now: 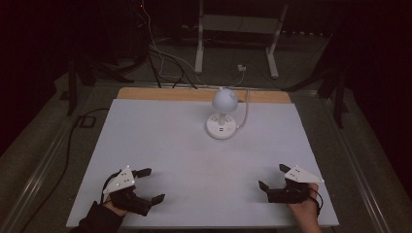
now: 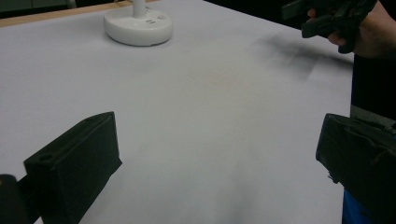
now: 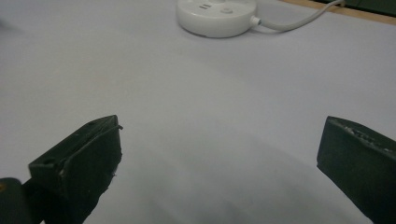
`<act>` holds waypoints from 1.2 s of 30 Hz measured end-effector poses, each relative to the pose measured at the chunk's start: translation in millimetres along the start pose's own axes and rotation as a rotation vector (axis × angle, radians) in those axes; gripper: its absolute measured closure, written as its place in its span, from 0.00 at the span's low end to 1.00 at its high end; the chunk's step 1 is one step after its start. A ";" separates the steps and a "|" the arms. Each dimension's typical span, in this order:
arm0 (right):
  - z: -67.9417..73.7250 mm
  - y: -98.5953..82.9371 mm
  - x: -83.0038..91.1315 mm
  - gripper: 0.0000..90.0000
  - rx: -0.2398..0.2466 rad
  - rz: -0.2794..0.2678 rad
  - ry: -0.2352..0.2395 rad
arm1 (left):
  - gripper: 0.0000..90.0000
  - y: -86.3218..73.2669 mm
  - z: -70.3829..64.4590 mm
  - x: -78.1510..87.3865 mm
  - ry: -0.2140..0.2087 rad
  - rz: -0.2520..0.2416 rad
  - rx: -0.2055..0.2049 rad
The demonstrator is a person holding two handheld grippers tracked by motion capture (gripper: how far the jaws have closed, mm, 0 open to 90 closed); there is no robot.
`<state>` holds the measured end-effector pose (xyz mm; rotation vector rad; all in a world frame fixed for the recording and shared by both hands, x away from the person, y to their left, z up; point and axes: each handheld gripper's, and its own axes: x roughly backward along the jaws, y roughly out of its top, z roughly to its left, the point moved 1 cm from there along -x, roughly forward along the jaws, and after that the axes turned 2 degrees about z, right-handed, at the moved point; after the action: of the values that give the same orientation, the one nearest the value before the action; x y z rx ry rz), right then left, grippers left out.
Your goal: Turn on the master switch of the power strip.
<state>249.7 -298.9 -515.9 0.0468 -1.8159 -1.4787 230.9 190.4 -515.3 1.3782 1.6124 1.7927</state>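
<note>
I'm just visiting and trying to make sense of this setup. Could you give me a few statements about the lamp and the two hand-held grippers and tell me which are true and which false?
1. The lamp stands near the far edge of the table. True.
2. The left hand-held gripper is clamped on the lamp. False: its jaws are wide open, nothing between them, near the table's front edge.
3. The right hand-held gripper is open. True.
4. The lamp's cord is black. False: it is white.
5. The lamp's base is square. False: it is round.
</note>
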 end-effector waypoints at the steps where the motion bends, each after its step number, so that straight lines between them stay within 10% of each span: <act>1: 0.3 -0.7 -0.6 0.00 0.003 -0.005 -0.006 | 0.00 0.0 0.0 -0.2 -0.002 0.000 0.000; 36: 5.7 17.7 -0.6 0.00 -0.021 0.015 0.020 | 0.00 0.1 -0.6 0.5 0.000 -0.004 -0.002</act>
<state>254.4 -288.2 -501.3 0.0372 -1.7810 -1.4822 230.2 190.4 -515.0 1.3730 1.6118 1.7909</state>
